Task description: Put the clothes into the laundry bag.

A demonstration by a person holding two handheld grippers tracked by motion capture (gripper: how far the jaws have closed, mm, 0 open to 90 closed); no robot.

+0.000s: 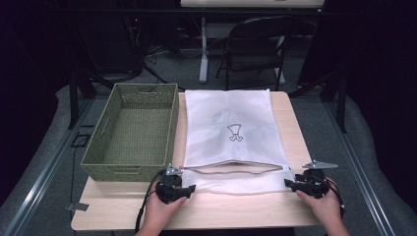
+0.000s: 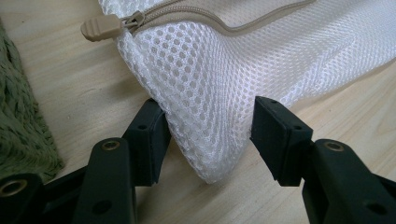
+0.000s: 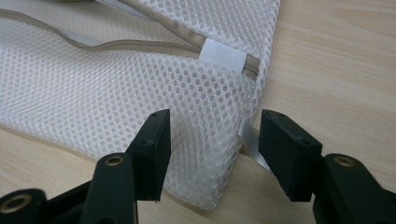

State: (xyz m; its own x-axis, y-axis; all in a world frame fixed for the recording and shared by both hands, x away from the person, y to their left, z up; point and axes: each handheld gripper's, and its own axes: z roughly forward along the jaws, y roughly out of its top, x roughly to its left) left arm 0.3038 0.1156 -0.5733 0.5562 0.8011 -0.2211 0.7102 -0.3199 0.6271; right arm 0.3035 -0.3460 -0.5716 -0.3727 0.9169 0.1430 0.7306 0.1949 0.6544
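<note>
A: What is seen nearest the front edge of the tabletop (image 1: 236, 211)?

B: Two hand-held grippers are seen there. The left gripper (image 1: 183, 188) is held near the front left corner of the tabletop, the right gripper (image 1: 291, 185) near the front right corner. Between them the near, open end of a white mesh laundry bag (image 1: 228, 128) is spread flat.

A: How are the jaws of each gripper set?

B: In the left gripper view, the left gripper (image 2: 208, 135) is shown partly open, the bag's near left corner (image 2: 205, 116) lying between the jaws; one pad is touched by the mesh, the other is kept apart from it. In the right gripper view, the right gripper (image 3: 212, 140) is likewise shown partly open around the bag's near right corner (image 3: 205, 140), with a gap left at one pad. Nothing is clamped by either.

A: What is found farther back?

B: A beige zipper pull (image 2: 100, 27) is seen at the bag's left corner. The bag is extended toward the far edge of the tabletop. A green woven basket (image 1: 101, 147) is placed along the left edge, just beside the bag.
</note>
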